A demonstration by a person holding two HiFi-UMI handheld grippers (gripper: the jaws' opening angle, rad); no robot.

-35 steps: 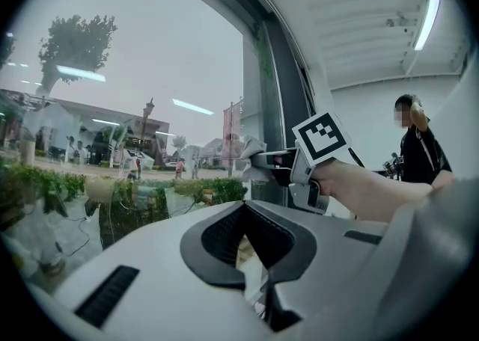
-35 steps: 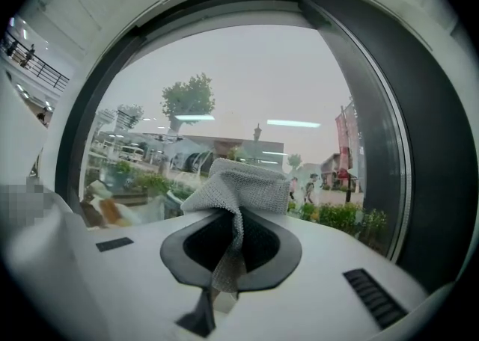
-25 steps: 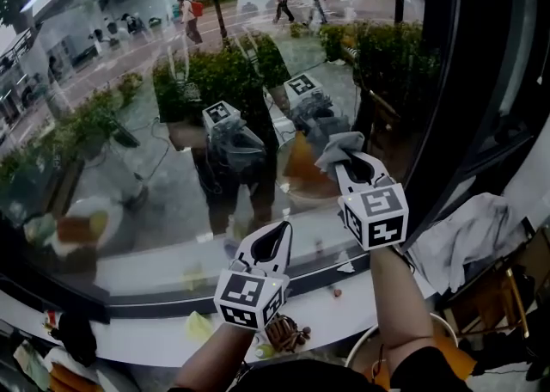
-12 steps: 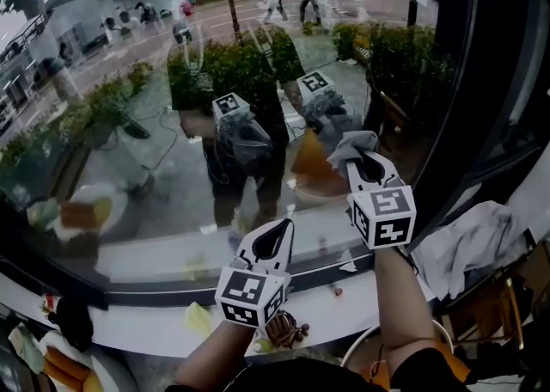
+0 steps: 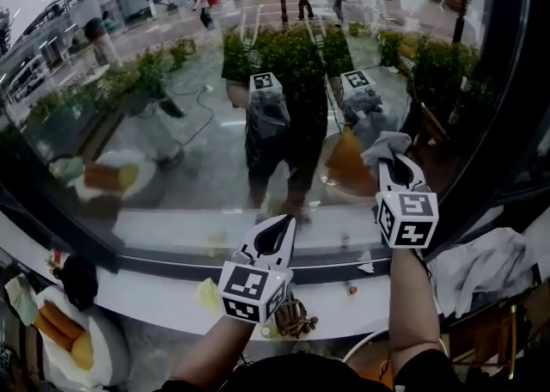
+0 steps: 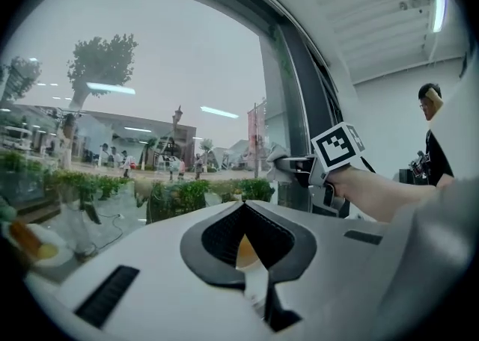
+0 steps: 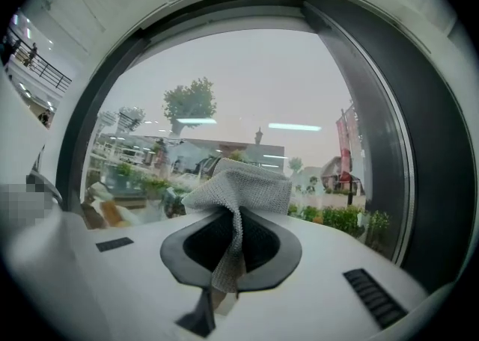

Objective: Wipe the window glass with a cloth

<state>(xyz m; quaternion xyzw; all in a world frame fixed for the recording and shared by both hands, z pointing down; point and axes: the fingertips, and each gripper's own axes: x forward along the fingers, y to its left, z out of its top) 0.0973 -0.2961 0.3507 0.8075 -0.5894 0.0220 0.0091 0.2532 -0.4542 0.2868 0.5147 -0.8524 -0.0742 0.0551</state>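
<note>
The window glass point(image 5: 172, 124) fills the head view, with a street and the reflections of both grippers in it. My right gripper point(image 5: 388, 161) is raised at the right, shut on a grey mesh cloth point(image 5: 386, 147) that bunches out past its tips at the glass. In the right gripper view the cloth point(image 7: 243, 181) hangs from the closed jaws of the right gripper point(image 7: 233, 220) in front of the pane point(image 7: 247, 93). My left gripper point(image 5: 279, 225) sits lower, over the sill, shut with nothing in it. In the left gripper view, past that gripper point(image 6: 243, 209), the cloth point(image 6: 275, 158) is seen.
A white sill point(image 5: 172, 235) runs below the glass, with a dark window frame point(image 5: 507, 124) at the right. A pale cloth heap point(image 5: 481, 266) lies lower right. A plate of food point(image 5: 69, 339) sits lower left. Small scraps point(image 5: 292, 317) lie near the left gripper. A person point(image 6: 434, 137) stands indoors.
My right gripper has carried the cloth to the right along the glass. The left gripper has hardly moved. The head view has shifted, showing more of the lower left.
</note>
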